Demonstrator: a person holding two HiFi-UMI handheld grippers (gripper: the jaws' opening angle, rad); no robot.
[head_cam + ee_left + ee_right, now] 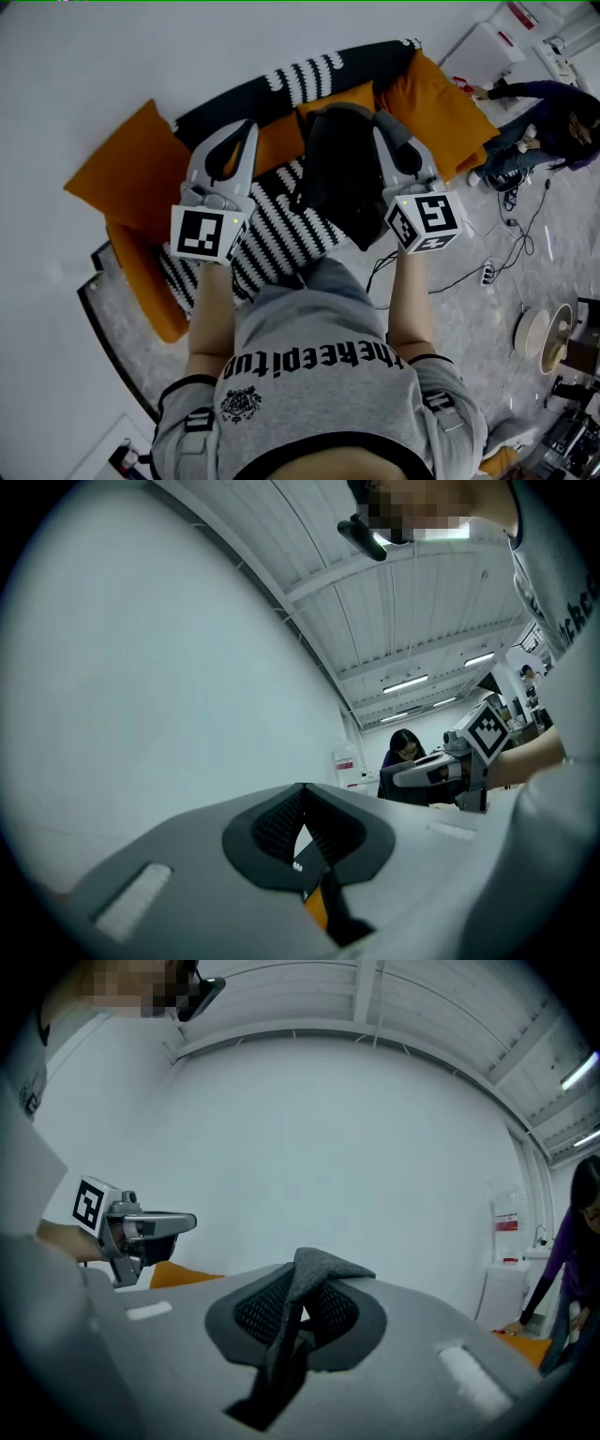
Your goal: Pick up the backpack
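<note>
"Where is the backpack (337, 178)?"
"It hangs above the sofa (122, 178). The right gripper (300, 1279) pinches its strap (326, 1265)."
"And the left gripper (302, 799)?"
"Jaws pressed together, nothing in them, near the backpack."

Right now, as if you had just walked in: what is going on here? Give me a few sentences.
A person stands at a sofa with a tool in each hand. The right tool is shut on a strap of the dark backpack, which hangs from it over the striped seat. The left tool is beside it, jaws together, with nothing clearly in them. Another person is off to the right.
</note>
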